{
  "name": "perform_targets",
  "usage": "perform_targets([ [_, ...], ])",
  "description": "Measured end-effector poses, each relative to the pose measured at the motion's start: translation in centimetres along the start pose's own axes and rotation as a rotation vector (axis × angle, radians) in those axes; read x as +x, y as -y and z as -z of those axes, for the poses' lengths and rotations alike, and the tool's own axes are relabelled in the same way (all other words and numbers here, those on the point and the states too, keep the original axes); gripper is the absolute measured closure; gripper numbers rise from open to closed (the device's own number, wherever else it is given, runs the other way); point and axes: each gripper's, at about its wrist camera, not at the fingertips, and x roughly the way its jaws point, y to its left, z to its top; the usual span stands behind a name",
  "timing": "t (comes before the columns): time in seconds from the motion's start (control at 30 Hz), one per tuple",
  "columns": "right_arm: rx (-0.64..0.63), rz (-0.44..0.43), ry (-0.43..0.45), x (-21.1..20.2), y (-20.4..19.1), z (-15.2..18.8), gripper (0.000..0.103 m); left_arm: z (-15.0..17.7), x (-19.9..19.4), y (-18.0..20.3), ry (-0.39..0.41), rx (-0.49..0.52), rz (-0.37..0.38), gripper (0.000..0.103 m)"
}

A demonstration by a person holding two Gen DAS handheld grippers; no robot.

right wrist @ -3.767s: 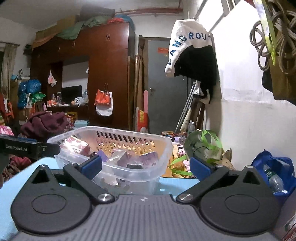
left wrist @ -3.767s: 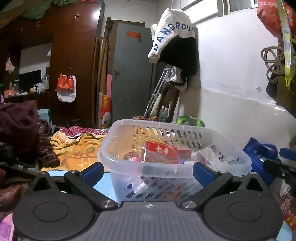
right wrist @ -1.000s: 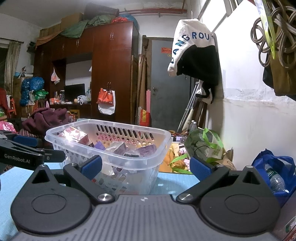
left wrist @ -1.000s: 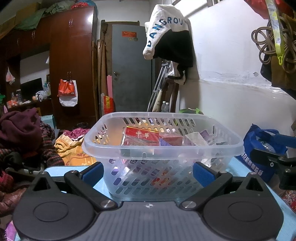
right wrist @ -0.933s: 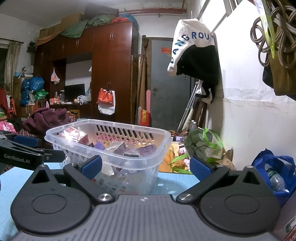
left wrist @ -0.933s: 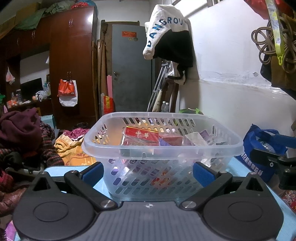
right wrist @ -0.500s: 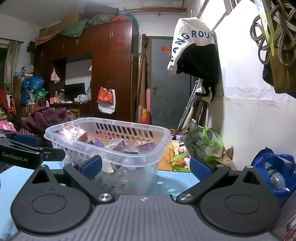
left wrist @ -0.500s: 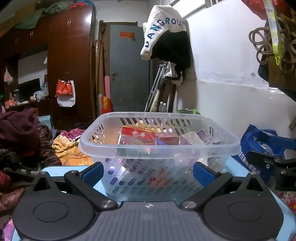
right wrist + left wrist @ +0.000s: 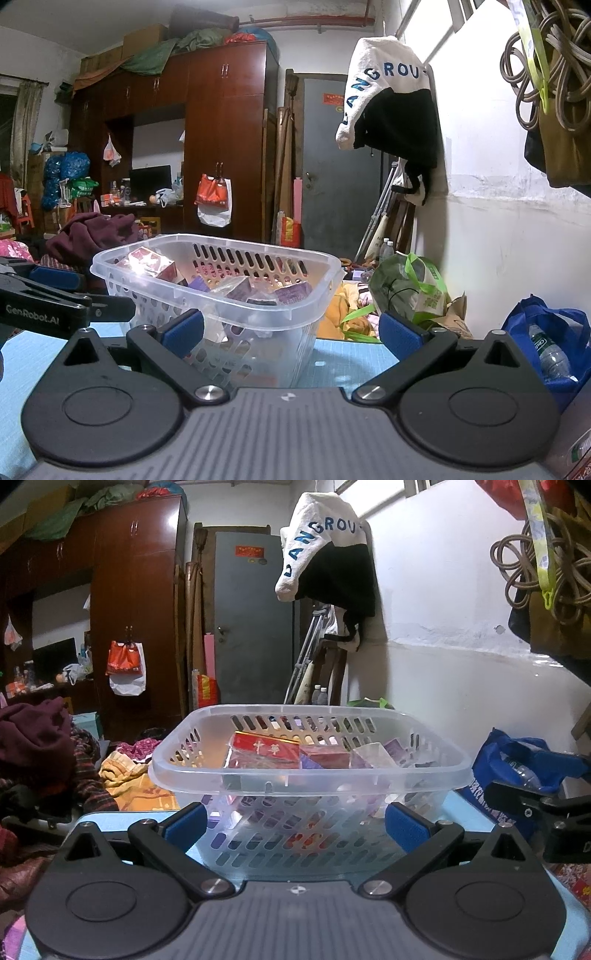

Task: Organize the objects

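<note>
A clear slotted plastic basket [image 9: 207, 775] stands on a light blue mat [image 9: 354, 354], holding several small boxes, among them a red box [image 9: 264, 747] and purple packets [image 9: 291, 293]. In the left wrist view my left gripper [image 9: 295, 823] is open just in front of the basket, its blue pads [image 9: 183, 821] empty and wide apart. My right gripper [image 9: 291, 328] is also open, low over the mat beside the basket's right end [image 9: 325, 291]. Each gripper shows at the edge of the other's view: the right one [image 9: 543, 812], the left one [image 9: 55, 299].
A white wall [image 9: 443, 664] runs along the right with a hanging jacket [image 9: 391, 107] and coiled rope [image 9: 543, 62]. A blue bag with a bottle [image 9: 546, 347] and a green bag [image 9: 410, 291] lie past the mat. Piled clothes [image 9: 33, 746] lie at the left.
Both grippers have stayed open. The left view has drifted slightly, so the basket sits a little lower and further left in it. The basket's contents have not moved.
</note>
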Motion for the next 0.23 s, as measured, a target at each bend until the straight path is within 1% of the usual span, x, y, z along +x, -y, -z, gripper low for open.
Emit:
perform_targets([
  [0.1,0.001,0.001,0.000,0.00,0.01,0.00,0.000,0.10,-0.23,-0.01,0.015,-0.001,-0.006,0.000],
  [0.23,0.002,-0.001,-0.001,0.00,0.06,0.05,0.000,0.27,-0.16,0.31,0.012,0.013,-0.022,0.000],
])
